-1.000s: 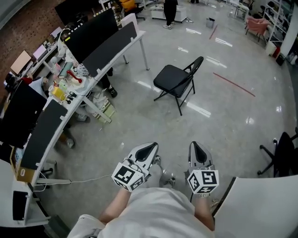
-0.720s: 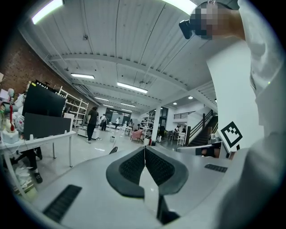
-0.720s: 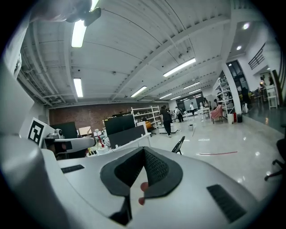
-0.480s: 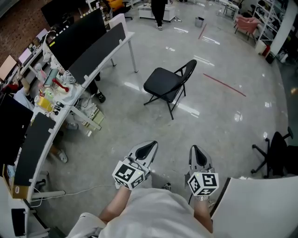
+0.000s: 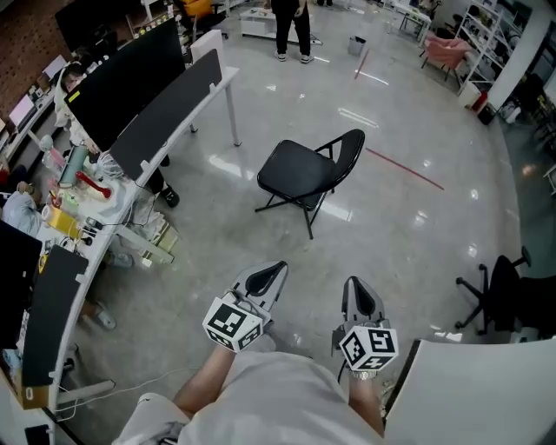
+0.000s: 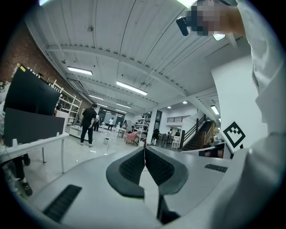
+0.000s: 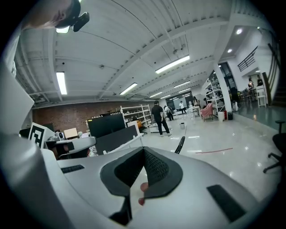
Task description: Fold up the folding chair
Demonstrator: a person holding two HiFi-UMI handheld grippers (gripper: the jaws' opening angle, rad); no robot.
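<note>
A black folding chair [image 5: 304,170] stands unfolded on the glossy grey floor, a stretch ahead of me in the head view; its backrest [image 7: 180,145] peeks over the right gripper's body in the right gripper view. My left gripper [image 5: 269,271] and right gripper [image 5: 354,285] are held side by side close to my body, well short of the chair. Both are shut with nothing between their jaws. In the left gripper view the left gripper [image 6: 145,149] points level across the room, and the chair is not seen there.
A long white desk [image 5: 204,94] with dark screens and clutter runs along the left. A person [image 5: 289,26] stands beyond the chair. A black office chair [image 5: 508,295] sits at the right, and a white panel [image 5: 469,391] is at my right side. Red tape [image 5: 404,169] marks the floor.
I have walked toward the folding chair, which now sits closer and more central in the head view. The desk has slid back on the left. Both grippers stay shut.
</note>
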